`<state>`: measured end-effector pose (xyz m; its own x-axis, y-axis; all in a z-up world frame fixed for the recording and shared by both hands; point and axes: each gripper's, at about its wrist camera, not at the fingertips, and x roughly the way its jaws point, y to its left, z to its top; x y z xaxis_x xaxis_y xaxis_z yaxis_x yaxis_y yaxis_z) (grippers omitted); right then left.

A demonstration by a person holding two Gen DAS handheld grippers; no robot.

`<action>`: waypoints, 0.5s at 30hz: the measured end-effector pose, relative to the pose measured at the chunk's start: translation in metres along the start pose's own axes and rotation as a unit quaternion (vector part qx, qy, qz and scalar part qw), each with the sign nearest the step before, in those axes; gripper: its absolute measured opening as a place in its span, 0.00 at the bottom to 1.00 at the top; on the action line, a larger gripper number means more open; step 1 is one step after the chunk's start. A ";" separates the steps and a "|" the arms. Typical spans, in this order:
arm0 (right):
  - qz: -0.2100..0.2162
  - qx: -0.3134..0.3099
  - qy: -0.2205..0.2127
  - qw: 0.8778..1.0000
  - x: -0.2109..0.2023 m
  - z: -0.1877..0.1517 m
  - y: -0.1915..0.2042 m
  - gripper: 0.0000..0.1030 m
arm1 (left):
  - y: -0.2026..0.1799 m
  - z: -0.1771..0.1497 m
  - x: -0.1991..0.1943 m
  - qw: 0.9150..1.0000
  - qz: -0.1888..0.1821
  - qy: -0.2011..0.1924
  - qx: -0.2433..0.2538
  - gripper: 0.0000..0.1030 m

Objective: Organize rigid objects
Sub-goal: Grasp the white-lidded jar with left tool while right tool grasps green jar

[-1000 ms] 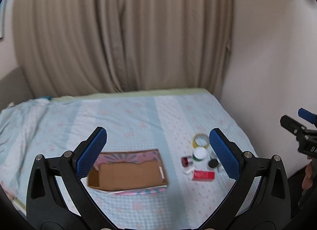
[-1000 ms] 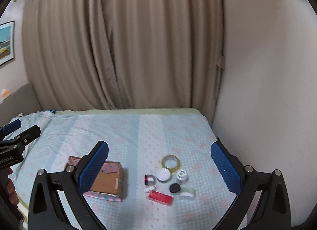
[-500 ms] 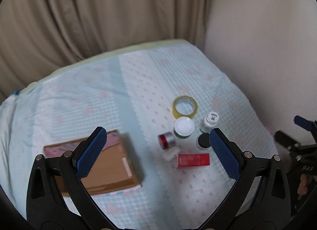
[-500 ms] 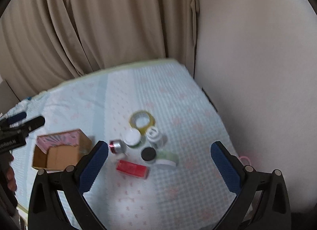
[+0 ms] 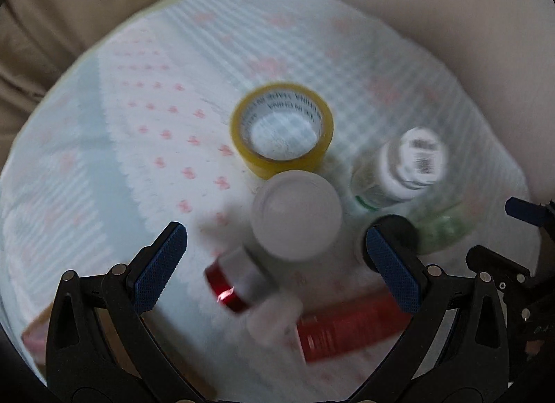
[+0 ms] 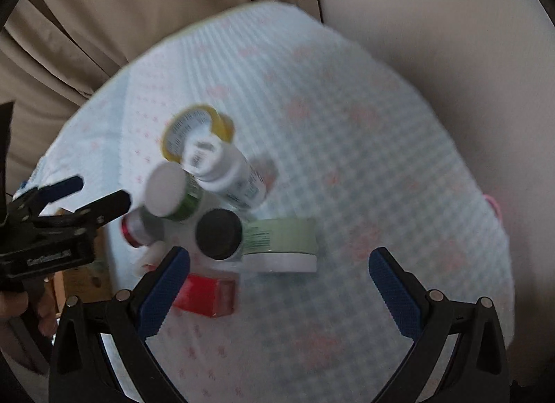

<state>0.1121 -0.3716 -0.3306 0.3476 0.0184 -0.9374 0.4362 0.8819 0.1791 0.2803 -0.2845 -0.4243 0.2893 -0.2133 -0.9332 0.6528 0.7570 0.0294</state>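
A cluster of small items sits on the light blue bedspread (image 5: 104,146). A yellow tape roll (image 5: 282,134) lies flat behind a white-capped jar (image 5: 296,215), a white bottle (image 5: 406,167), a black-capped tube (image 5: 395,229), a red-capped silver can (image 5: 236,281) and a red box (image 5: 347,326). My left gripper (image 5: 277,264) is open just above the jar and can. My right gripper (image 6: 279,285) is open above the black-capped tube (image 6: 218,233) and red box (image 6: 204,295). The tape roll (image 6: 194,132), white bottle (image 6: 225,170) and jar (image 6: 170,194) lie beyond it.
A cardboard box (image 6: 83,278) sits left of the cluster, partly hidden behind the left gripper's body (image 6: 45,229). A beige curtain (image 6: 138,21) and a wall (image 6: 451,38) bound the bed at the back and right.
Both grippers have dropped down and forward toward the cluster, which now fills the views. The box has slid out to the lower left. Both stay open.
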 end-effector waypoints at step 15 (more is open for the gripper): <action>0.075 0.034 0.099 0.992 0.081 0.004 -0.027 0.72 | -0.007 0.010 0.081 0.996 -0.042 0.069 0.025 0.69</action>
<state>0.1320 -0.3959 -0.4097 0.2469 0.2449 -0.9376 0.4485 0.8288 0.3346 0.3065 -0.3134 -0.4963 0.1350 -0.1853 -0.9734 0.7058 0.7075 -0.0368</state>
